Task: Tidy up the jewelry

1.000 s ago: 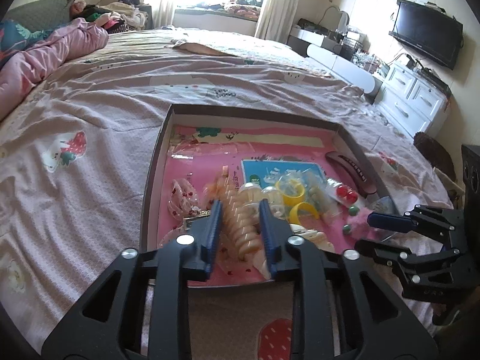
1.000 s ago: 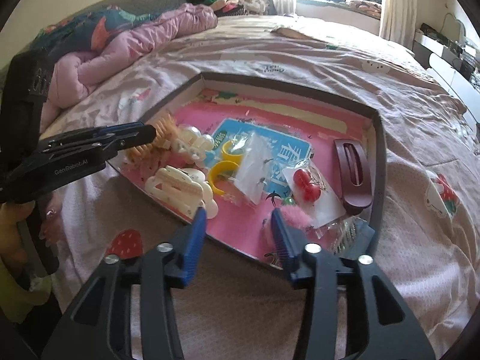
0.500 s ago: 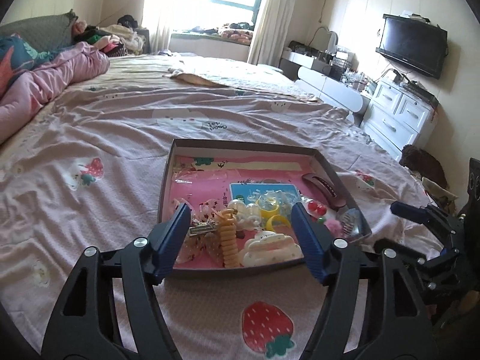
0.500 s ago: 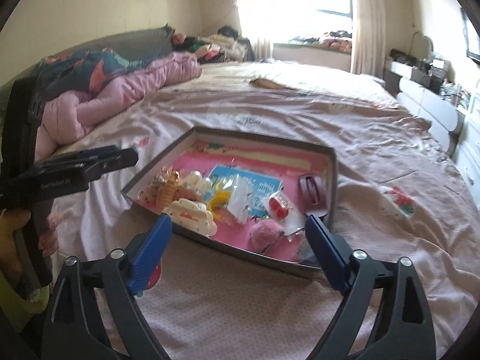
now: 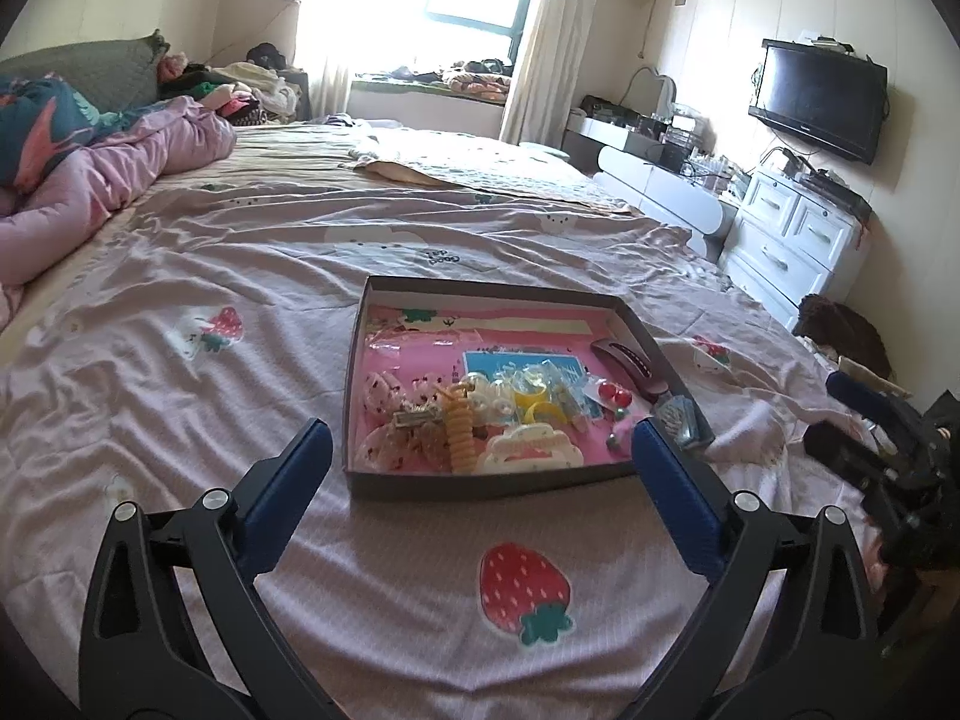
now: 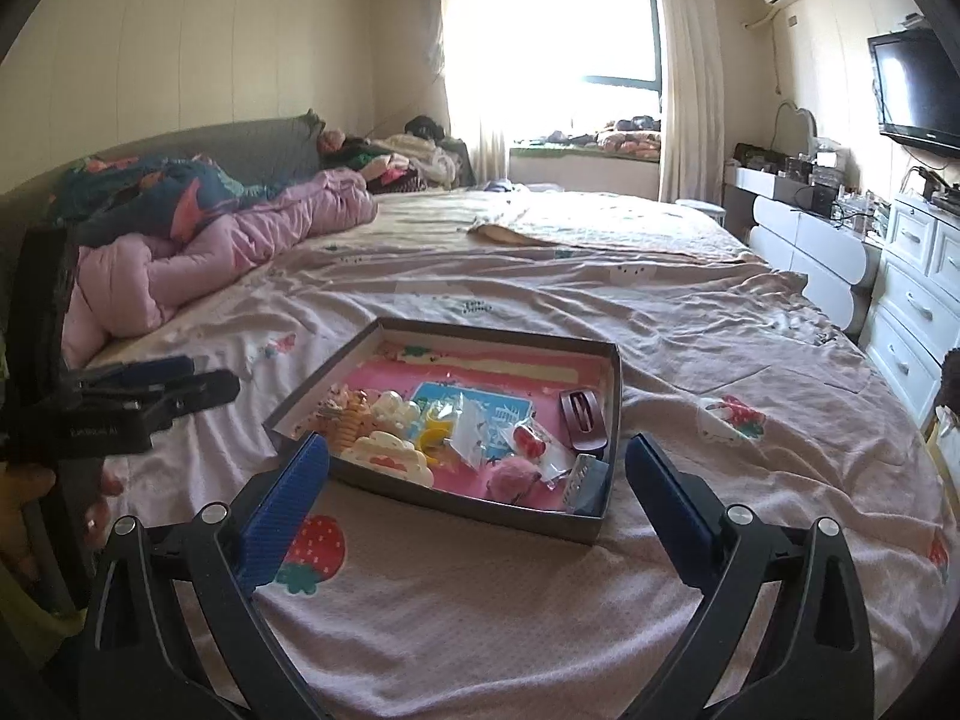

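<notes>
A shallow grey box (image 5: pixel 480 489) with a pink floor lies on the bed, also in the right wrist view (image 6: pixel 468 507). It holds a yellow spiral hair clip (image 5: pixel 459 429), a white cloud claw clip (image 5: pixel 531 450), yellow rings (image 5: pixel 537 405), red cherry earrings (image 5: pixel 612 393), a dark red barrette (image 5: pixel 630 360) and small plastic bags. My left gripper (image 5: pixel 480 480) is open and empty, held back from the box's near wall. My right gripper (image 6: pixel 477 483) is open and empty, also back from the box. Each gripper shows at the edge of the other's view.
The bed has a pink sheet with strawberry prints (image 5: pixel 522 591). A pink quilt (image 6: pixel 240 252) lies bunched at the far left. White drawers (image 5: pixel 792 240) and a wall television (image 5: pixel 816 96) stand to the right of the bed.
My left gripper opened, leaving the spiral hair clip in the box. Both grippers opened wide and pulled back and up from the box.
</notes>
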### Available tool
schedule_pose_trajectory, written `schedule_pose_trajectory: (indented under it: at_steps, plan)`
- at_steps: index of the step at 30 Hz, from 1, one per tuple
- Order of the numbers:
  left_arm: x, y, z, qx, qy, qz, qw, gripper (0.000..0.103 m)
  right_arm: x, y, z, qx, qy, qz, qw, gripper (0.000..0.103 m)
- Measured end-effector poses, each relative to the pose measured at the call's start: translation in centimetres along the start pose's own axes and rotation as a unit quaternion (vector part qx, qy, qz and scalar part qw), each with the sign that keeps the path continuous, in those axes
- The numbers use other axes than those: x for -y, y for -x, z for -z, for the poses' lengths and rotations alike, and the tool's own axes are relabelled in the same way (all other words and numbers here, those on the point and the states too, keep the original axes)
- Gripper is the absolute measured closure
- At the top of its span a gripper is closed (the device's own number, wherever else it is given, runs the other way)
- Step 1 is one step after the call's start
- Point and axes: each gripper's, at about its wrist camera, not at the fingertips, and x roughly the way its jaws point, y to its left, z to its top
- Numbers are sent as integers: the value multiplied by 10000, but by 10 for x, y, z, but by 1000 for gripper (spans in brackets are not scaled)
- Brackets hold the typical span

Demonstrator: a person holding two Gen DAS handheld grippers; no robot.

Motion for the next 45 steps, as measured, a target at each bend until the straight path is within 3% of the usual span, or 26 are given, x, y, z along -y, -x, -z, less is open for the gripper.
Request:
schedule_pose_trajectory:
  at_steps: [14, 27, 45]
  plan:
    - [18, 31, 31, 167, -198, -55, 9996, 12, -11, 29, 19, 183, -192, 96, 9996, 7]
    - [14, 38, 61, 85, -147, -246, 9996, 11, -17, 39, 47, 253, -221, 269, 9991, 7]
    - [17, 38, 68, 171, -237, -314, 9991, 11, -18, 39, 60, 367, -260, 391, 9982, 7]
